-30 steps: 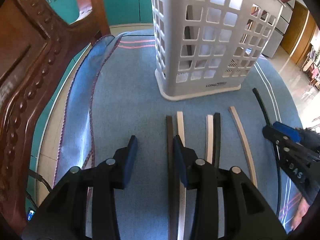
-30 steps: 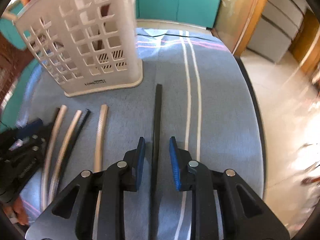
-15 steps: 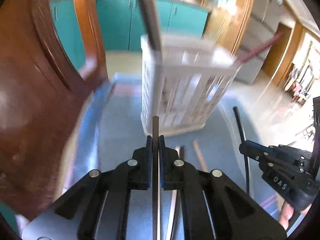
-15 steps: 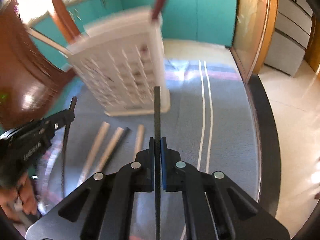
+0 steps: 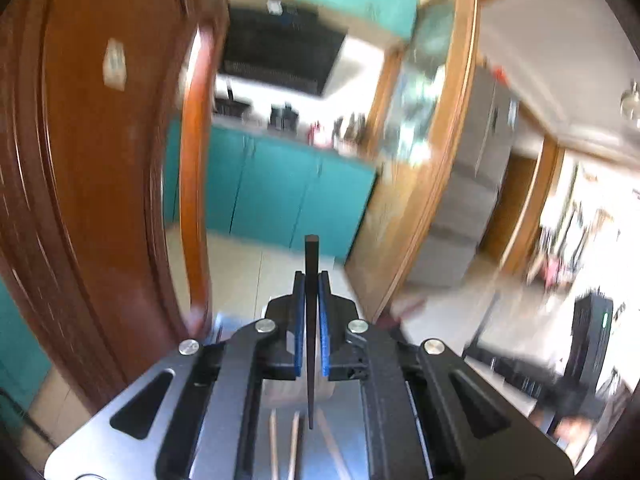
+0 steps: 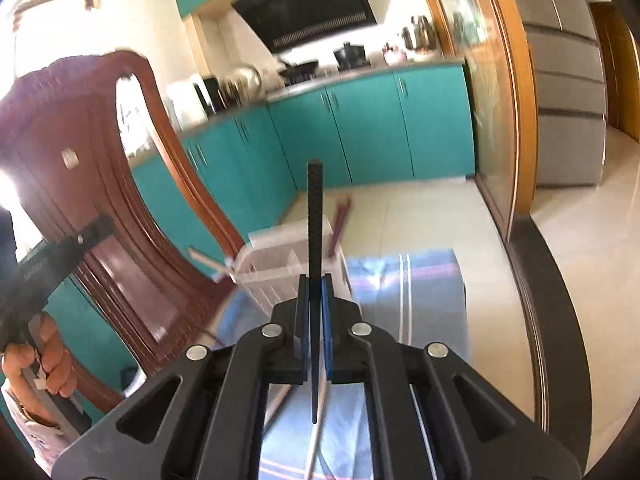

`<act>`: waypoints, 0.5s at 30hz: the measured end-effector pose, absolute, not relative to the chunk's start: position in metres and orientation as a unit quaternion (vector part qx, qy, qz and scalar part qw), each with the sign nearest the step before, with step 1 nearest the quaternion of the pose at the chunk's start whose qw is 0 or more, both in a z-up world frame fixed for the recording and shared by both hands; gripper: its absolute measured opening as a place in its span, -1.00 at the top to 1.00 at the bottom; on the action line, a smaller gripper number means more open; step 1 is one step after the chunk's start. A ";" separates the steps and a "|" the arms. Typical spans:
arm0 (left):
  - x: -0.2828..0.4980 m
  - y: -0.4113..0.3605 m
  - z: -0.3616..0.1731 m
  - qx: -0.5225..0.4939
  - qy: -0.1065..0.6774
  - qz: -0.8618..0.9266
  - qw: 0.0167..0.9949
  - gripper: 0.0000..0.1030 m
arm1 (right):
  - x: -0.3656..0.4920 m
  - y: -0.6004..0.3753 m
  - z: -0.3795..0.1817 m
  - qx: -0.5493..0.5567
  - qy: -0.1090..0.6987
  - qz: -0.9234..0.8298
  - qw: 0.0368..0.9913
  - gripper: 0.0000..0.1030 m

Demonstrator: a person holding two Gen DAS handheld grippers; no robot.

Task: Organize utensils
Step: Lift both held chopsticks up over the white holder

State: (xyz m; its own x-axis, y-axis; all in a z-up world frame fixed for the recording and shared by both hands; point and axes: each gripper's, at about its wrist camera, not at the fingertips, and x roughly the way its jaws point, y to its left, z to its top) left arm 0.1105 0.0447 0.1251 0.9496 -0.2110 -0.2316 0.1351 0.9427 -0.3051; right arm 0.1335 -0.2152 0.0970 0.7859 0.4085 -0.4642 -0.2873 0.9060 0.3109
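Between each hand-held gripper's pads: left clamps black chopstick | right clamps textured black chopstick, basket seemingly beyond

You hold one black chopstick between the blue fingers of your left hand tool; it is thin and smooth. Your right one holds another black chopstick with a ridged end. Pale wooden chopsticks lie below on the table. The white basket stands upright on the blue cloth.
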 end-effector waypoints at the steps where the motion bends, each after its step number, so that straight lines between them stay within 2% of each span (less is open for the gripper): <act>1: 0.107 0.047 0.132 -0.156 0.111 -0.086 0.978 0.87 | 0.133 -0.211 0.105 0.107 0.258 0.184 0.942 0.88; 4: 0.106 0.051 0.146 -0.180 0.032 -0.054 0.982 0.87 | 0.138 -0.206 0.119 0.104 0.239 0.182 0.948 0.88; 7: 0.118 0.047 0.142 -0.176 0.004 -0.009 0.984 0.87 | 0.144 -0.201 0.130 0.113 0.206 0.179 0.955 0.88; 13: 0.161 0.036 0.103 -0.140 0.063 0.014 0.988 0.87 | 0.160 -0.194 0.137 0.155 0.089 0.141 0.974 0.88; 15: 0.168 0.030 0.091 -0.123 0.078 0.015 0.989 0.87 | 0.172 -0.191 0.126 0.159 0.084 0.130 0.975 0.88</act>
State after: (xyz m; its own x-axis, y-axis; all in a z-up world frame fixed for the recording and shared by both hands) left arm 0.1680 0.0301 0.0914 0.9875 0.0110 -0.1571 -0.0490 0.9695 -0.2401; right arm 0.1723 -0.1913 0.1256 0.9519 0.2808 -0.1226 -0.2273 0.9155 0.3319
